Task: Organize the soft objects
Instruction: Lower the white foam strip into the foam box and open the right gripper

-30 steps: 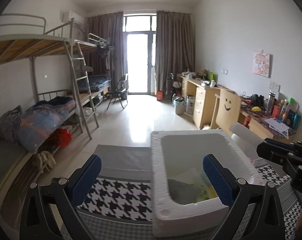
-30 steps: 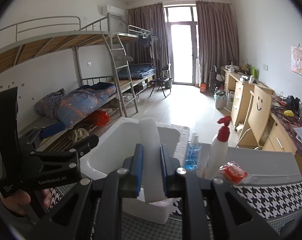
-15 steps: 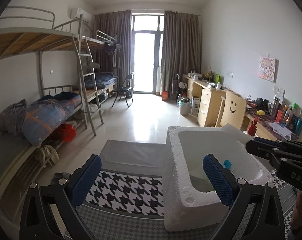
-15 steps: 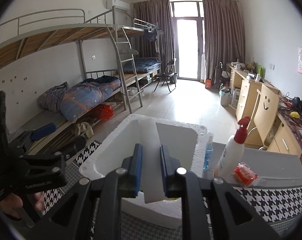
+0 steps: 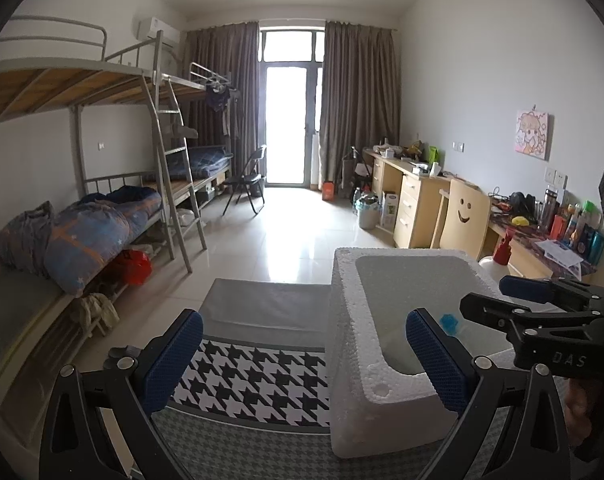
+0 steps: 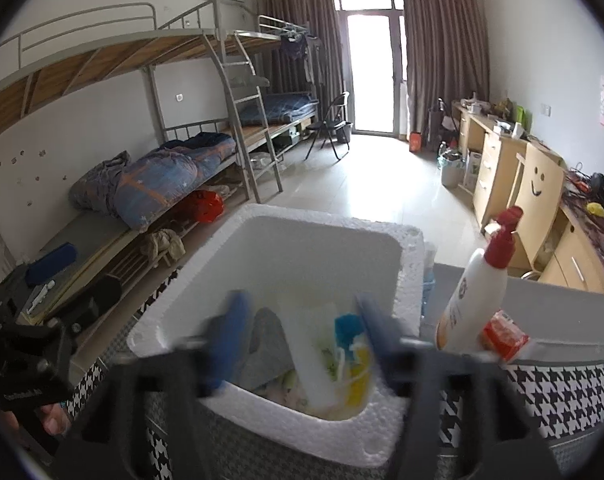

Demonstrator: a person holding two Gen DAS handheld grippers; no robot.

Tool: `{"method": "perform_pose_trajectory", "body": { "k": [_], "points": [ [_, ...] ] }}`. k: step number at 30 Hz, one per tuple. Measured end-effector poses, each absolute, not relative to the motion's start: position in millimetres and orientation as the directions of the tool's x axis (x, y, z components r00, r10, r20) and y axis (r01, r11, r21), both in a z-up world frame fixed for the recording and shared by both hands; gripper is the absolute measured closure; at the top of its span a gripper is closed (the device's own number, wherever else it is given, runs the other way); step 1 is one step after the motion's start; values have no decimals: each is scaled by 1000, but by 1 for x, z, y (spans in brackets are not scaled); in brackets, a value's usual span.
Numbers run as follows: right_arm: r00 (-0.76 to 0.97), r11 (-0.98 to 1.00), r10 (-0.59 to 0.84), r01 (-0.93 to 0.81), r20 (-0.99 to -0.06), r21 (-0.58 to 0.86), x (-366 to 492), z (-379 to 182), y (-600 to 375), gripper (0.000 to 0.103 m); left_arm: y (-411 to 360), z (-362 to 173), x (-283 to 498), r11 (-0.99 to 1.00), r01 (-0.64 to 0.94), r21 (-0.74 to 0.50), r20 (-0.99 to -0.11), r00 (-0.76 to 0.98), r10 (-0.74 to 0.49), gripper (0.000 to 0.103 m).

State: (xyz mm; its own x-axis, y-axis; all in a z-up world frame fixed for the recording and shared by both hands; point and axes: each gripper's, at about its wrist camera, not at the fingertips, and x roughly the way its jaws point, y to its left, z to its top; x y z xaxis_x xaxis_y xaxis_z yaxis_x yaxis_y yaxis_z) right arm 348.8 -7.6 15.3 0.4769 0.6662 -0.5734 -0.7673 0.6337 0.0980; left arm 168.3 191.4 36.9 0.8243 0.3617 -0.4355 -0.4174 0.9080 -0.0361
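Jaws apart and blurred with motion, the right gripper (image 6: 298, 336) has just been opening above the white foam box (image 6: 409, 272). The white soft roll (image 6: 313, 356) stands between its pads, which no longer press on it, so it appears to be released into the box. The roll is a pale, slightly fuzzy bar. Its long axis runs from 6 o'clock, nearest the jaws, towards 12 o'clock, tilting a little to 11, and its lower end is down among the items already inside: a grey cloth (image 6: 266, 344) at 9 o'clock of it, and a blue and yellow piece (image 6: 351, 350) at 3 o'clock.

The left gripper (image 5: 302, 354) hovers with jaws wide and nothing between them. One pad shows in front of the box's near wall and the other over the houndstooth cloth (image 5: 254, 380) on the surface. From these jaws the box lies at 2 o'clock, and the right hand is plainly the nearer to the roll.

Outside the box, at 3 o'clock in the right wrist view, a pump bottle (image 6: 477, 300) and a red packet (image 6: 503, 336) wait on the surface.
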Motion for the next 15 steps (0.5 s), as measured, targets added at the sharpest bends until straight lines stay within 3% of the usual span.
{"method": "perform_pose_trajectory", "body": {
  "k": [15],
  "points": [
    [528, 654, 671, -752, -520, 81, 332, 30, -34, 26, 177, 43, 164, 926, -377, -35, -421, 846, 328, 1]
  ]
}}
